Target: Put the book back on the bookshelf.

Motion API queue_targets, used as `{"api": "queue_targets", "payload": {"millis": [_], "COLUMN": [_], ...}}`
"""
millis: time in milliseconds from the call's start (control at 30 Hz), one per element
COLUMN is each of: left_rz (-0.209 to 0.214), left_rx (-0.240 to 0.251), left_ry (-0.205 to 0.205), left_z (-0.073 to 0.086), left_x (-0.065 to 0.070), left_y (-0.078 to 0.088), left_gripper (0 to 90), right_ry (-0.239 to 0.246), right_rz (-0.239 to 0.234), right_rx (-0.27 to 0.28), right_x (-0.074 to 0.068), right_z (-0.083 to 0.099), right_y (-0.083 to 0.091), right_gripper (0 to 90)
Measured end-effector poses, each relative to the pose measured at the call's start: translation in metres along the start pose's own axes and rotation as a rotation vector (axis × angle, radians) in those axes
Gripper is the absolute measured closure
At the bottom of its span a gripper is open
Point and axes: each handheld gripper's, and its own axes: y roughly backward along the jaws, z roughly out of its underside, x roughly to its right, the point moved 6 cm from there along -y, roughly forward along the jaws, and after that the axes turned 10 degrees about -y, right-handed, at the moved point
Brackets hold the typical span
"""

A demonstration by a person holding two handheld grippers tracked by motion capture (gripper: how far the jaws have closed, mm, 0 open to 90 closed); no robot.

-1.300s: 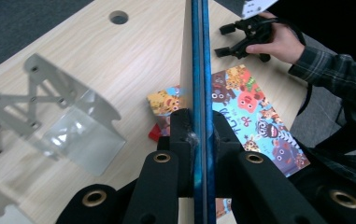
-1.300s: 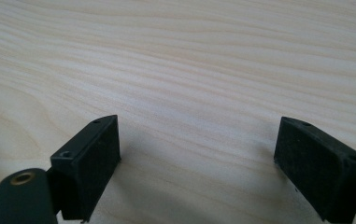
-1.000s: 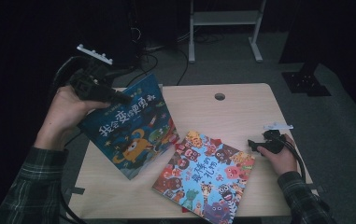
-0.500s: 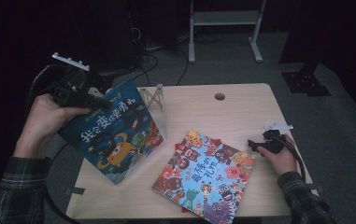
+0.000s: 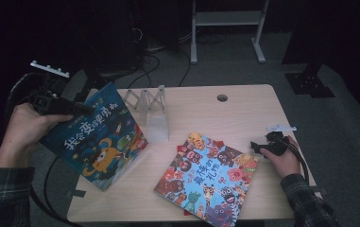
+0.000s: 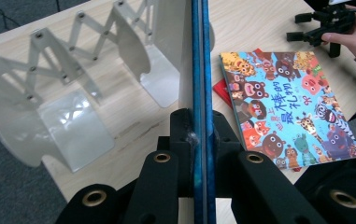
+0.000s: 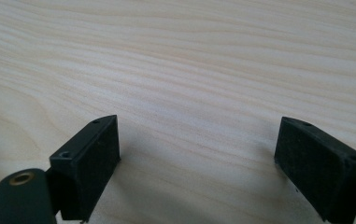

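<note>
While your pale woodgrain counter (image 5: 244, 113) sits in a dark room, your left gripper (image 5: 50, 103) has its jaws clamped on the glossy blue book (image 5: 97, 137); beyond them stands a white folding bookend (image 6: 73, 88). Your right gripper (image 7: 196, 163) rests jaws apart beside the colourful flat book (image 5: 208, 175).

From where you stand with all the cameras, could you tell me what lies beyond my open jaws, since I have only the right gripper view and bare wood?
Observer: Your right gripper rests beside a colourful animal book lying flat on the table.
Operator: Thank you. What is the other hand doing?
Observer: The left gripper is clamped on the edge of a blue book, lifted at the table's left side.
Operator: Is anything near that book?
Observer: A white folding book stand stands just beside it.
</note>
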Motion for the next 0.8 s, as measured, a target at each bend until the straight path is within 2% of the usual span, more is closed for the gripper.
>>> {"api": "queue_targets", "payload": {"millis": [233, 600, 800], "left_rz": [-0.024, -0.083, -0.12], "left_rx": [0.001, -0.008, 0.002], "left_ry": [0.041, 0.115, 0.16], "left_z": [0.013, 0.034, 0.039], "left_x": [-0.012, -0.037, -0.051], "left_y": [0.009, 0.023, 0.028], "left_gripper": [82.4, 82.5, 82.4], "right_ry": [0.0, 0.0, 0.0], "right_rz": [0.0, 0.0, 0.001], "right_rx": [0.0, 0.0, 0.0], "right_x": [0.0, 0.0, 0.0], "right_z": [0.0, 0.0, 0.0], "right_y": [0.0, 0.0, 0.0], "right_gripper": [12.9, 12.9, 12.7]}}
